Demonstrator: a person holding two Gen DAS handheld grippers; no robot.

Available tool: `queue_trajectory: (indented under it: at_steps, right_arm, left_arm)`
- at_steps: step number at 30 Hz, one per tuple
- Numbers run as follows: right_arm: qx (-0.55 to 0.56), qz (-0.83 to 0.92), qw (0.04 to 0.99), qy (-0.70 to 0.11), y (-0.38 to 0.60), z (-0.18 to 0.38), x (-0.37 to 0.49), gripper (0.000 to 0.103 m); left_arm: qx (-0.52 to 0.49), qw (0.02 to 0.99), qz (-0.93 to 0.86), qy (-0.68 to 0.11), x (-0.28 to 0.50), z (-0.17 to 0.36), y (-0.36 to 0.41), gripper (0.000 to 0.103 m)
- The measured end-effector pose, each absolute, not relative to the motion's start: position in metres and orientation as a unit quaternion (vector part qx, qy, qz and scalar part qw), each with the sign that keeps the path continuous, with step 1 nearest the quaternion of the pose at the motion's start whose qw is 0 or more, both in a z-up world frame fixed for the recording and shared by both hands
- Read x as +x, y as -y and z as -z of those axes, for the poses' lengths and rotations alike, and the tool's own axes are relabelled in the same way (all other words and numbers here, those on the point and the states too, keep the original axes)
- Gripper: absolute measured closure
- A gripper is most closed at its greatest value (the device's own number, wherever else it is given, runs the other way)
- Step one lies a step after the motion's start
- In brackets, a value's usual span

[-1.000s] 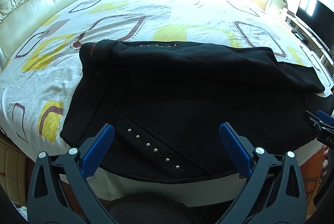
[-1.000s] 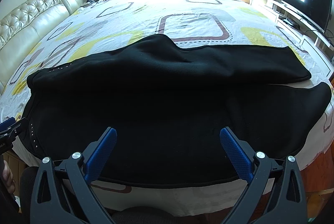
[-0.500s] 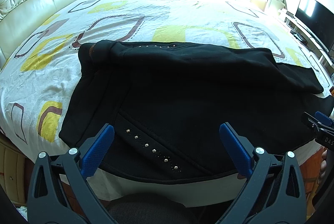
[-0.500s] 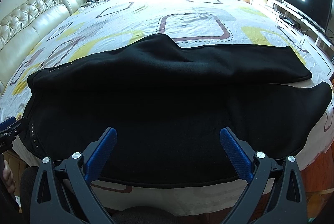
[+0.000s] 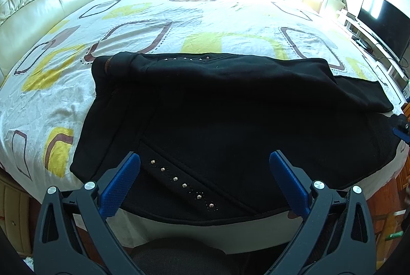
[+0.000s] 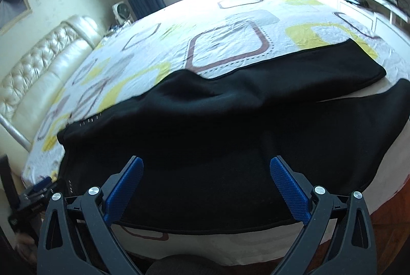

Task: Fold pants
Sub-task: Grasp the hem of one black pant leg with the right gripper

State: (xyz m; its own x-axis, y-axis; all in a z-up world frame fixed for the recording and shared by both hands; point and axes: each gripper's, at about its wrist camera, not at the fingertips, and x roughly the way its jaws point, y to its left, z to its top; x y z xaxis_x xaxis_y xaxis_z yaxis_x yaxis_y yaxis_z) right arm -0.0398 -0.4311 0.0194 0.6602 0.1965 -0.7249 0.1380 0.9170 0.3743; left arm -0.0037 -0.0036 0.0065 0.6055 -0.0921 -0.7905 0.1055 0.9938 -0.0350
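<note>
Black pants (image 5: pixel 230 121) sprawl across the near edge of the bed (image 5: pixel 205 18), one leg folded over. Left tongs (image 5: pixel 205 182) and right tongs (image 6: pixel 206 184) both hang spread wide, gripping nothing. My worry: pinch only the top layer and the fold drags crooked, or slips off the edge. No readable writing anywhere.

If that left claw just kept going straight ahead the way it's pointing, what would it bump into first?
Most likely the black pants spread on the bed. The left claw is open, aimed at the studded part near the bed's near edge. Depth is hard to judge, so the exact contact spot is uncertain.
</note>
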Motion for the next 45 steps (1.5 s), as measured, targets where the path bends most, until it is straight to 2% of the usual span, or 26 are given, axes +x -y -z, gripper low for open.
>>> queue_trajectory:
  at_steps: [4,8,10,13,19,22,24,29,35,40,45]
  right_arm:
    - [0.325,0.017,0.874,-0.362,0.535,-0.012,-0.069,0.004]
    - [0.520,0.079,0.795,-0.302,0.637,0.039,-0.125,0.004]
    - [0.583,0.098,0.757,-0.276,0.667,0.067,-0.144,0.004]
    - [0.634,0.119,0.727,-0.237,0.701,0.088,-0.155,0.004]
    - [0.685,0.076,0.712,-0.137,0.731,0.090,-0.147,0.004]
    - [0.668,0.103,0.727,-0.124,0.746,0.080,-0.141,0.004]
    - [0.650,0.142,0.727,-0.170,0.752,0.080,-0.133,0.004]
    - [0.665,0.067,0.718,-0.193,0.721,0.078,-0.095,0.004]
    - [0.595,0.046,0.768,-0.232,0.684,0.052,-0.038,0.004]
    - [0.564,-0.061,0.773,-0.283,0.635,0.041,0.012,0.004]
    - [0.531,-0.042,0.799,-0.280,0.637,0.020,0.007,0.004]
  left_arm:
    - [0.015,0.893,0.061,-0.446,-0.004,-0.002,0.007,0.002]
    - [0.024,0.888,0.068,-0.455,-0.004,0.005,0.015,0.002]
    - [0.032,0.886,0.072,-0.457,-0.004,0.009,0.020,0.002]
    - [0.040,0.885,0.075,-0.458,-0.003,0.012,0.024,0.002]
    - [0.038,0.880,0.071,-0.467,-0.001,0.018,0.022,0.002]
    - [0.033,0.877,0.067,-0.474,0.001,0.022,0.019,0.002]
    - [0.031,0.875,0.064,-0.479,0.002,0.024,0.018,0.002]
    - [0.022,0.872,0.067,-0.485,0.005,0.025,0.014,0.002]
    - [0.018,0.869,0.064,-0.490,0.009,0.029,0.011,0.002]
    - [0.006,0.863,0.061,-0.502,0.013,0.033,0.007,0.002]
    - [0.003,0.861,0.062,-0.504,0.014,0.034,0.005,0.002]
